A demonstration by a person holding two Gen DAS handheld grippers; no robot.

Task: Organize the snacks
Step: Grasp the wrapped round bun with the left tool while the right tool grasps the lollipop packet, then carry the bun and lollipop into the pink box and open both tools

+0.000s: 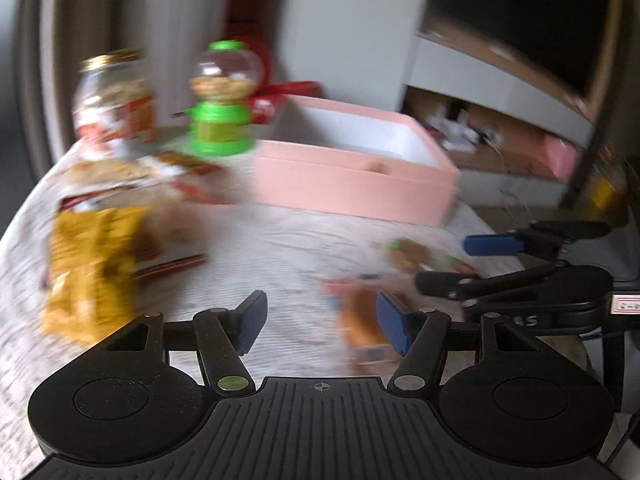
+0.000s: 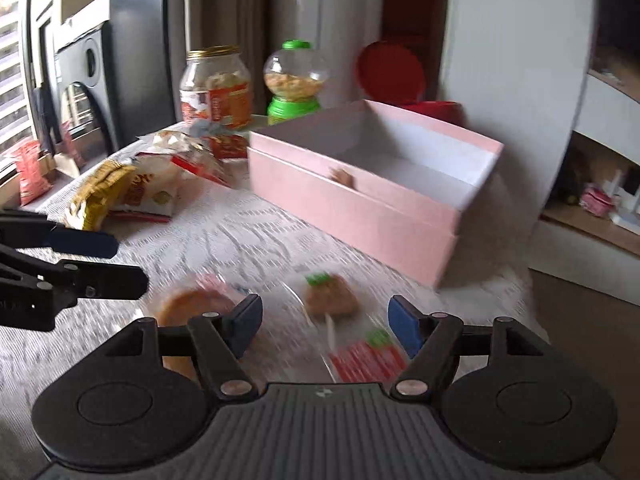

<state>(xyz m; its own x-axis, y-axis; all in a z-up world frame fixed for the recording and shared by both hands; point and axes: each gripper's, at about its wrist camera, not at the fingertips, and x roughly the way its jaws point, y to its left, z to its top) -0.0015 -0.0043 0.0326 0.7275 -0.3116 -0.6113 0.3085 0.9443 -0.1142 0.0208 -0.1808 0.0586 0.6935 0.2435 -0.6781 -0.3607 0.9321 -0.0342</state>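
An open pink box (image 2: 360, 208) stands on the white cloth, with a small snack leaning inside its near wall. My right gripper (image 2: 325, 324) is open above a clear-wrapped brown cookie on a stick (image 2: 330, 300); its pads do not touch it. A round brown cake packet (image 2: 192, 308) lies just to its left. My left gripper (image 1: 323, 324) is open over bare cloth, with that cake packet (image 1: 364, 320) blurred by its right finger. Each gripper shows in the other's view: the right gripper (image 1: 468, 264), the left gripper (image 2: 108, 260).
A yellow snack bag (image 2: 100, 196) and several other packets lie at the left. Behind them stand a gold-lidded jar (image 2: 216, 84) and a green candy dispenser (image 2: 294, 80). A red bin (image 2: 390, 72) is behind the box. The table edge (image 2: 516, 276) drops off at the right.
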